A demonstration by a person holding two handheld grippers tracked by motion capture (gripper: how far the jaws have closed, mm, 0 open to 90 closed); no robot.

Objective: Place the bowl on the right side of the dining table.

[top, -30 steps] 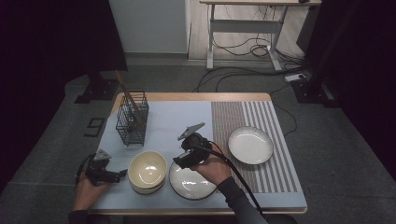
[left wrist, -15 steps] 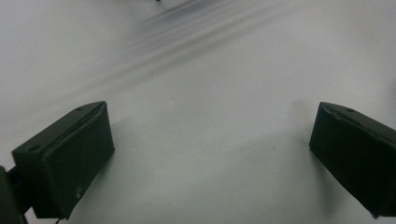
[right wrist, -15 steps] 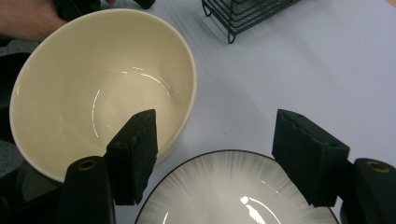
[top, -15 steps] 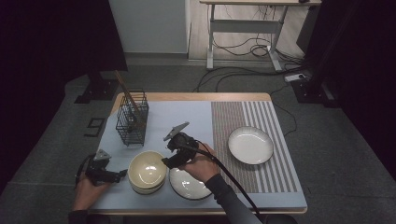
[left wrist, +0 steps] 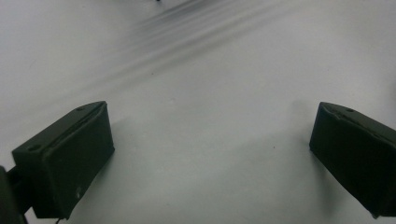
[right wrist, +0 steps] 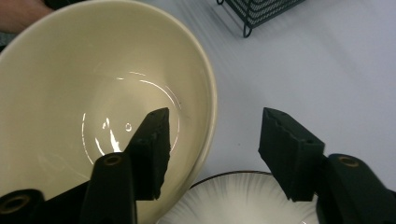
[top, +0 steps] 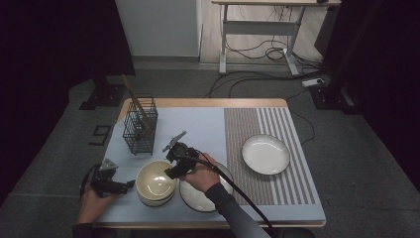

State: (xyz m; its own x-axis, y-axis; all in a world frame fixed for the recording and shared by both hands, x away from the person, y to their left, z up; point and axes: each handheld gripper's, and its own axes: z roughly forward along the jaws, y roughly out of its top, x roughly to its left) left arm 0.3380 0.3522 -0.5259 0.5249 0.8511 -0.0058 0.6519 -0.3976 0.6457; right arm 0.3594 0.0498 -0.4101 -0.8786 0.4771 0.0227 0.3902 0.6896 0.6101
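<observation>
A cream bowl (top: 156,181) sits on top of another at the front left of the pale mat (top: 203,126). My right gripper (top: 172,172) reaches over its right rim. In the right gripper view the gripper (right wrist: 215,122) straddles that rim of the bowl (right wrist: 93,88), one jaw inside and one outside, with neither pad touching it. Its jaws have just been closing and still stand apart. Left of the bowls my left gripper (top: 130,184) rests low and open. In the left gripper view the gripper (left wrist: 210,109) has just bare mat (left wrist: 205,70) between its jaws.
A white ribbed plate (top: 198,196) lies right of the bowls, under my right hand, and its edge (right wrist: 243,203) is below the jaws. A second plate (top: 266,153) sits on the striped mat (top: 257,124). A dark wire basket (top: 140,126) with a wooden stick stands behind the bowls.
My right gripper has moved left, from above the near plate to the bowl's right rim, and dropped a little. Its jaws have narrowed. The left gripper has stayed where it was.
</observation>
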